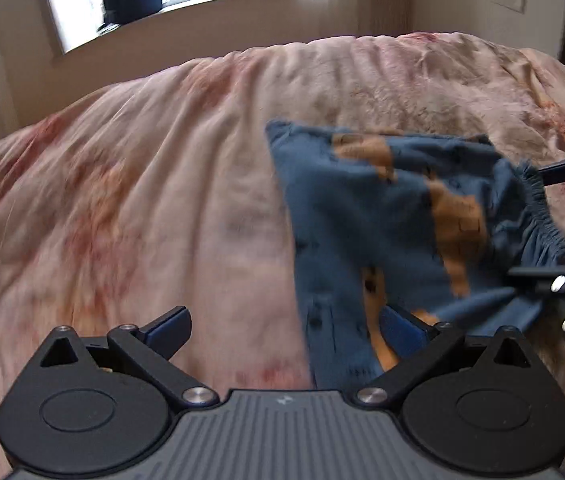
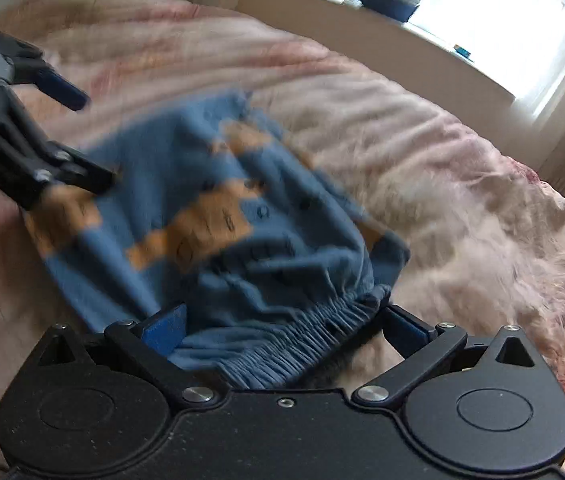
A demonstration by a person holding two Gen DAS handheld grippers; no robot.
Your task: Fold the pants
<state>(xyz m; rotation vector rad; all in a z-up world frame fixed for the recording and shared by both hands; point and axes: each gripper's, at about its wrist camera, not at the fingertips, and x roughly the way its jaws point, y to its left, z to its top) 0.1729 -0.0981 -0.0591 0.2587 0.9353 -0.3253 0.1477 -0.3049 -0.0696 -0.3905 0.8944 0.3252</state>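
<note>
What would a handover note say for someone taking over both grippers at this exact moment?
Left gripper: fingers wide open, holding nothing, one finger under the pants' edge.
Right gripper: fingers open, elastic waistband lying between them, not clamped.
Pants: blue with orange print, bunched on the pink bedspread, between both grippers.
Done: appears folded at least once; frames blurred.
Left: probably flatten and finish the fold.

Pants (image 2: 218, 216) blue w/ orange patches & small dark marks, on pink bedspread (image 1: 130, 184) w/ red-orange blotches (grippers black, blue pads (image 2: 164, 330)).
</note>
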